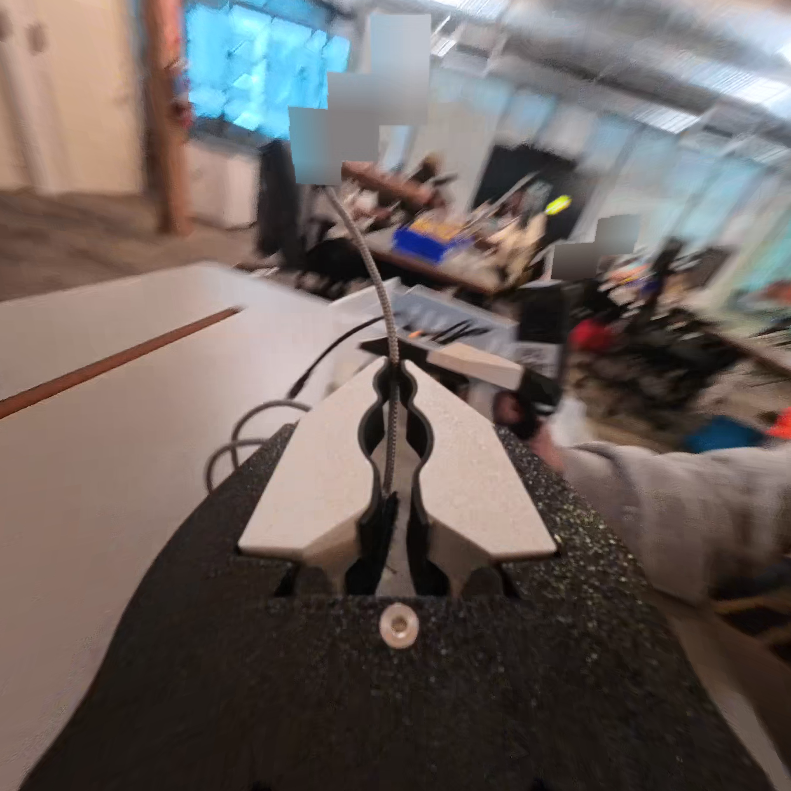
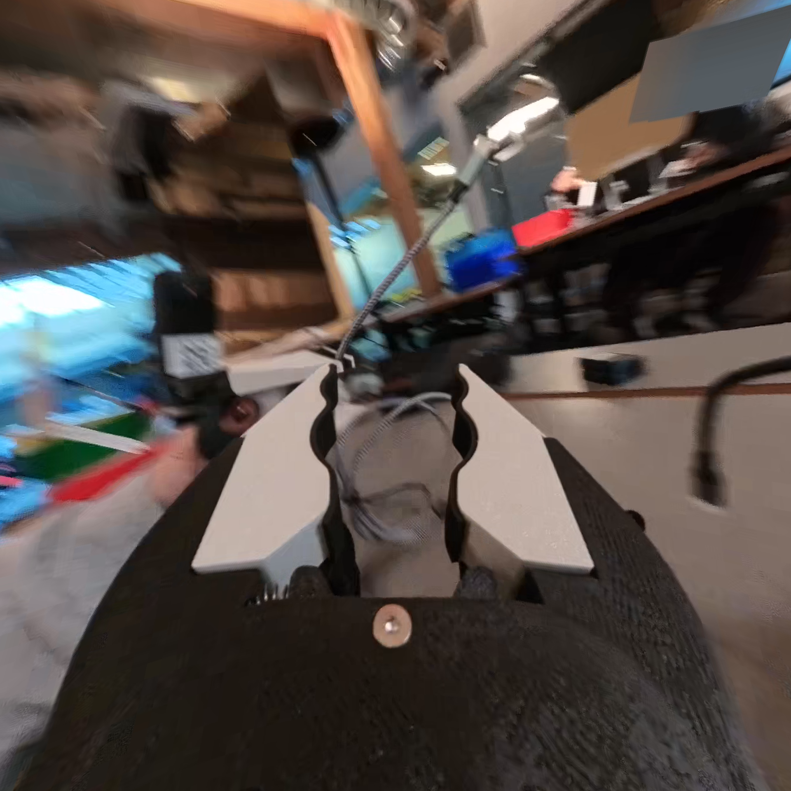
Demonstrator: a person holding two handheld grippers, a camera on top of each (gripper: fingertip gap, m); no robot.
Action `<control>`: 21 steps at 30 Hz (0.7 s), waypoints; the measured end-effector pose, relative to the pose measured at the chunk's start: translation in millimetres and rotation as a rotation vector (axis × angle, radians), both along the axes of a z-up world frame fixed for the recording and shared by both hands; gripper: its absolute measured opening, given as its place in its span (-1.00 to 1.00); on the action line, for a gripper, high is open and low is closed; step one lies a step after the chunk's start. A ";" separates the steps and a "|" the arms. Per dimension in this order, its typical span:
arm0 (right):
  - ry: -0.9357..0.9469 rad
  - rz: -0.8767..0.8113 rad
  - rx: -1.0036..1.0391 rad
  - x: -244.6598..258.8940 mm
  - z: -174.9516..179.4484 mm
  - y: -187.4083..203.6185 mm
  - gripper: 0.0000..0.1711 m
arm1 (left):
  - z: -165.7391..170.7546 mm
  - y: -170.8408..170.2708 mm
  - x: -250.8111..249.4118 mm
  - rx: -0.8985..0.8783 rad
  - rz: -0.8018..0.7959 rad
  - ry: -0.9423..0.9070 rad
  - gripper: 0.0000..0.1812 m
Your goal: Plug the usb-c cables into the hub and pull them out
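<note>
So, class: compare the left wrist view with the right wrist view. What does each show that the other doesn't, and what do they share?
Only the left wrist view: the left gripper shut on the braided cable, and a grey sleeve. Only the right wrist view: the right gripper open and holding nothing, a black cable at right, and the braided cable's plug in the air. Both: the braided cable, grey coils on the white table.

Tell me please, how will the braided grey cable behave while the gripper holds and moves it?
The braided cable is probably floppy: above the shut left gripper it arcs instead of standing straight. It seems light, since only a thin pinch carries it. The woven sleeve may give fair grip, though it could slide lengthwise.
</note>
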State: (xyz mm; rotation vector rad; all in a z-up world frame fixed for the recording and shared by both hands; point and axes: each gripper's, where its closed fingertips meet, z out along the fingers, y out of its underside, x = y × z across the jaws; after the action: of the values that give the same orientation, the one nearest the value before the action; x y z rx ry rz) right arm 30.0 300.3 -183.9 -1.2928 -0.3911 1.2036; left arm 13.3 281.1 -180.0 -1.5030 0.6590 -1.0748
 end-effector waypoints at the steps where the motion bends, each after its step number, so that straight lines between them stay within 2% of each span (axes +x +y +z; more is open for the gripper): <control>1: 0.106 0.078 -0.015 1.8 13.6 -8.2 -0.40 | 10.5 -12.6 0.2 0.023 -0.060 -0.078 -1.00; 5: 0.339 0.221 0.012 18.2 53.4 -30.6 -0.39 | 30.0 -52.0 3.8 0.059 -0.237 -0.286 -1.00; 8: 0.411 0.272 0.049 28.9 73.0 -44.4 -0.48 | 23.3 -71.6 15.9 0.056 -0.312 -0.312 -1.00; 13: 0.346 0.320 0.053 24.4 77.2 -54.9 -0.54 | 12.0 -88.4 27.5 0.063 -0.358 -0.320 -1.00; 17: 0.347 0.380 0.040 21.6 77.0 -60.6 -0.78 | -3.6 -89.5 33.6 0.044 -0.347 -0.246 -1.00; 19: 0.312 0.392 0.052 18.2 73.8 -63.2 -0.97 | -9.6 -90.5 36.6 0.039 -0.333 -0.195 -1.00; 21: 0.242 0.370 0.077 14.8 68.6 -64.2 -0.98 | -18.2 -86.2 36.4 -0.002 -0.283 -0.129 -1.00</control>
State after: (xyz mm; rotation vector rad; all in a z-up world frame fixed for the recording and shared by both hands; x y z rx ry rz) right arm 44.8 236.1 -115.3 -1.0196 -0.5082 1.6205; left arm 49.7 194.9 -198.1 -1.3547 0.7963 -1.3752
